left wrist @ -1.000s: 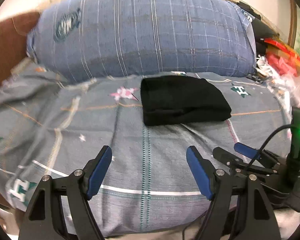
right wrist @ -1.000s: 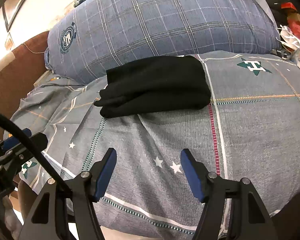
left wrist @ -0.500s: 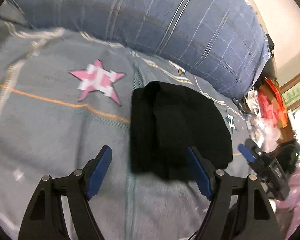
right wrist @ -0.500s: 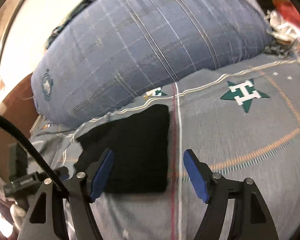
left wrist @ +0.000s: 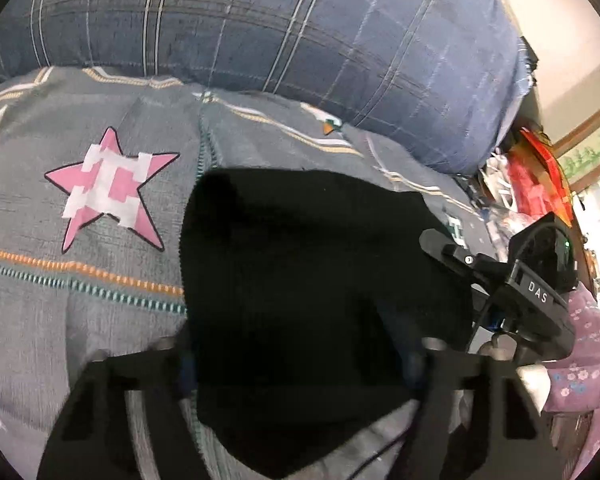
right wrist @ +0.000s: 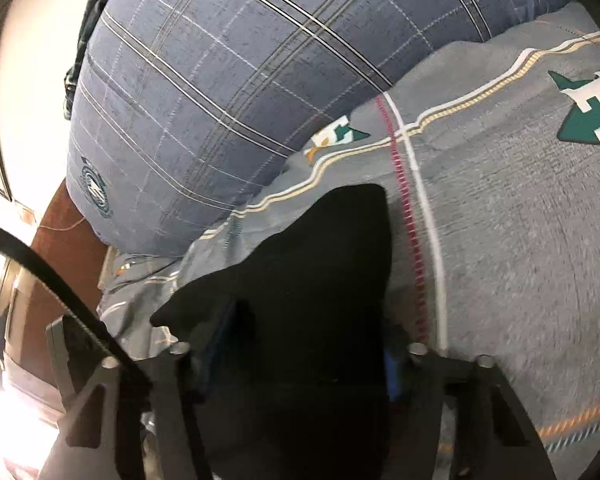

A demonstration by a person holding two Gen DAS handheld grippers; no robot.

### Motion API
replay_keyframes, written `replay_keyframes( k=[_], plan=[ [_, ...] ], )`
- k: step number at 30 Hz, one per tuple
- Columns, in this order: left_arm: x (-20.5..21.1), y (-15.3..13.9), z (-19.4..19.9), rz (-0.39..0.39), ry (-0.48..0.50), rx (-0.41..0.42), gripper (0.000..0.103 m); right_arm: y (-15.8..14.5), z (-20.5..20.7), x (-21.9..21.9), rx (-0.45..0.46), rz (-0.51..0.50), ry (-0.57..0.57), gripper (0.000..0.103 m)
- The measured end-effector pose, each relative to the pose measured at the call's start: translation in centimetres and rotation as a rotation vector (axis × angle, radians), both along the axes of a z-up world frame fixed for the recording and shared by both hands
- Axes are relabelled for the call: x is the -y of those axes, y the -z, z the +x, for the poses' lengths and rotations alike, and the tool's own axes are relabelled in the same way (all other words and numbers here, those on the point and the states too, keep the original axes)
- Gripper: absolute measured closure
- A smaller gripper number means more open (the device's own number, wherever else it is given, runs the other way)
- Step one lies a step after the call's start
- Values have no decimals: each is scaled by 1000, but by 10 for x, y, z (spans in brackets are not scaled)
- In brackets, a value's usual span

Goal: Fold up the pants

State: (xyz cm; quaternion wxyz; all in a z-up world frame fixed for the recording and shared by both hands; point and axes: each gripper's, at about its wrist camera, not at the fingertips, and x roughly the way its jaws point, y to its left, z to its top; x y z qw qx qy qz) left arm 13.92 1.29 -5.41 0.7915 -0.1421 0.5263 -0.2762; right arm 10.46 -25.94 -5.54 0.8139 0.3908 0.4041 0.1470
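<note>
The folded black pants point(left wrist: 300, 248) lie on the grey patterned bed sheet point(left wrist: 60, 320). My left gripper point(left wrist: 296, 344) straddles their near end. Its jaws are closing, and the dark fabric fills the gap and hides most of the blue pads. In the right wrist view the pants point(right wrist: 332, 264) bunch up into a peak between the fingers of my right gripper point(right wrist: 306, 336). Those jaws are closing too, with the blue pads point(right wrist: 216, 344) against the cloth. The right gripper's black body point(left wrist: 512, 284) shows at the pants' right edge in the left wrist view.
A big blue plaid pillow point(left wrist: 300, 40) point(right wrist: 220, 80) lies just beyond the pants. A pink star point(left wrist: 108, 188) marks the sheet to the left. Red clutter point(left wrist: 540, 176) and purple floral cloth point(left wrist: 588, 344) sit at the right. A brown headboard point(right wrist: 60, 248) is at the far left.
Both grippers moved in from the bed's front edge and tilted down onto the pants. Their jaws went from wide open over bare sheet to narrowing on the black fabric.
</note>
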Motion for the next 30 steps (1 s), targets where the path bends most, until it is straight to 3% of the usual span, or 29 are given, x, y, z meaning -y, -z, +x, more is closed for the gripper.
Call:
replay_keyframes(
  k=[3, 9, 14, 16, 22, 25, 27, 30],
  plan=[
    [-9, -14, -12, -49, -14, 7, 49, -17, -13, -2, 26, 86, -33, 67],
    [-39, -63, -32, -150, -83, 66, 49, -79, -41, -28, 139, 75, -96, 67],
    [-74, -97, -53, -139, -163, 157, 46, -117, -47, -60, 212, 63, -145, 68],
    [-83, -92, -53, -98, -199, 155, 45, -113, -43, -72, 202, 74, -154, 68],
    [-102, -43, -17, 30, -305, 101, 45, -61, -11, -113, 91, 48, -141, 67],
    [-108, -15, 2, 99, -344, 38, 45, -29, 6, -122, 9, -29, -120, 63],
    [-122, -4, 3, 64, -341, -16, 45, -15, 9, -117, -39, -110, -70, 48],
    [-146, -13, -9, -29, -359, -8, 45, -19, 0, -97, -25, -65, -46, 48]
  ],
)
